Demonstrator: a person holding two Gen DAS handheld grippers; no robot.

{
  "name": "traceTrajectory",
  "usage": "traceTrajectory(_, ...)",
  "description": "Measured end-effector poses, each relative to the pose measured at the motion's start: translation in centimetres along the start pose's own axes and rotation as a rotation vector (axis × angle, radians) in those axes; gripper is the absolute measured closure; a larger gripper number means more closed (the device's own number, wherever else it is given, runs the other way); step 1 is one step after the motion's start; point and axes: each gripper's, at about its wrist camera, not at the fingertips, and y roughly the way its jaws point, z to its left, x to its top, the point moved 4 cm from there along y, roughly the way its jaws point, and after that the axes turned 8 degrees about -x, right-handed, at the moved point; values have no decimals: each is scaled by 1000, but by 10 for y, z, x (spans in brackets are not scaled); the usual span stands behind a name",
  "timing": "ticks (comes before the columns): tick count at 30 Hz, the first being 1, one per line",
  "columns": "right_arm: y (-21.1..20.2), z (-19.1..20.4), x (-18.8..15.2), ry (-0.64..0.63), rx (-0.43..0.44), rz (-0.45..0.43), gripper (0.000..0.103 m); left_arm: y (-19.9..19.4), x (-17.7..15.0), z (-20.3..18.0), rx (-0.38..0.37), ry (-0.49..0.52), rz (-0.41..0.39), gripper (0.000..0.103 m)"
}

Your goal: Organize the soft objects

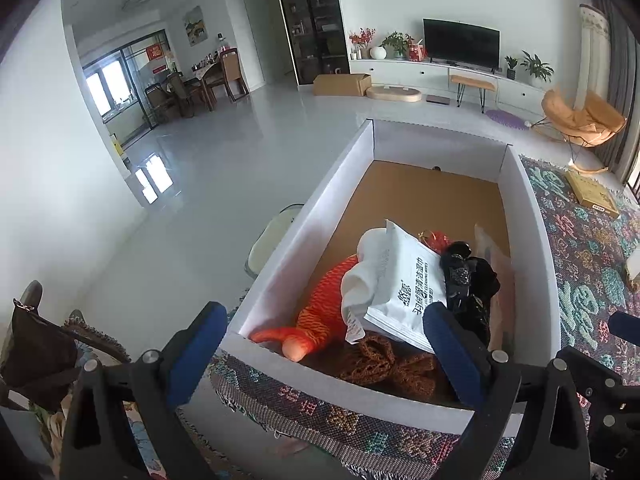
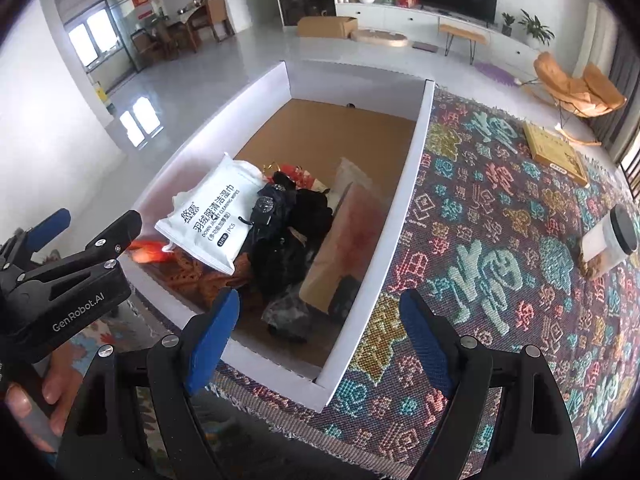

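Nearest in the left wrist view, the left gripper [image 1: 324,344] hangs over the near wall of a white cardboard box [image 1: 304,216], its blue-padded jaws spread wide and holding nothing. The right gripper [image 2: 322,332] hovers over the box's near right corner, jaws likewise wide apart and empty; its right finger [image 2: 426,342] sits above the patterned woven cloth [image 2: 500,240] that the box rests on.

Inside the box, the soft things are heaped at the near end. A brown crocheted piece [image 1: 384,364] lies just behind the near wall, touching an orange knitted item [image 1: 316,320] to its left. A white sock-like cloth [image 1: 362,276] lies over the orange piece, and a white pack of cleaning wipes [image 1: 408,288] rests tilted on top of the pile. To the right of the pack sits a bundle of black fabric [image 2: 288,236], with a dark grey crumpled piece [image 2: 288,314] at its near edge. A flat pinkish packet [image 2: 348,240] leans against the right wall. Something red and gold [image 2: 296,172] peeks out behind the black bundle.

Beyond the heap, the box's brown floor [image 2: 332,128] lies bare to the far wall. On the cloth to the right stand a white jar with a dark lid [image 2: 610,240] and, farther off, a flat yellow box [image 2: 556,152].
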Motion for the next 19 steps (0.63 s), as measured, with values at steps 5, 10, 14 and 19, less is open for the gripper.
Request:
traceTrajectory(5, -4, 6, 0, -16, -1, -5, 18, -2, -2, -4, -1, 8, 3, 5)
traceTrajectory(10, -2, 8, -3, -25, -4, -2, 18, -3, -3, -5, 3, 10, 2, 5)
traceTrajectory(14, 1, 8, -4, -30, -10, 3, 18, -2, -5, -6, 17, 19, 0, 5)
traceTrajectory(19, 1, 9, -6, -38, -13, -2, 18, -7, -7, -8, -15, 15, -29, 4)
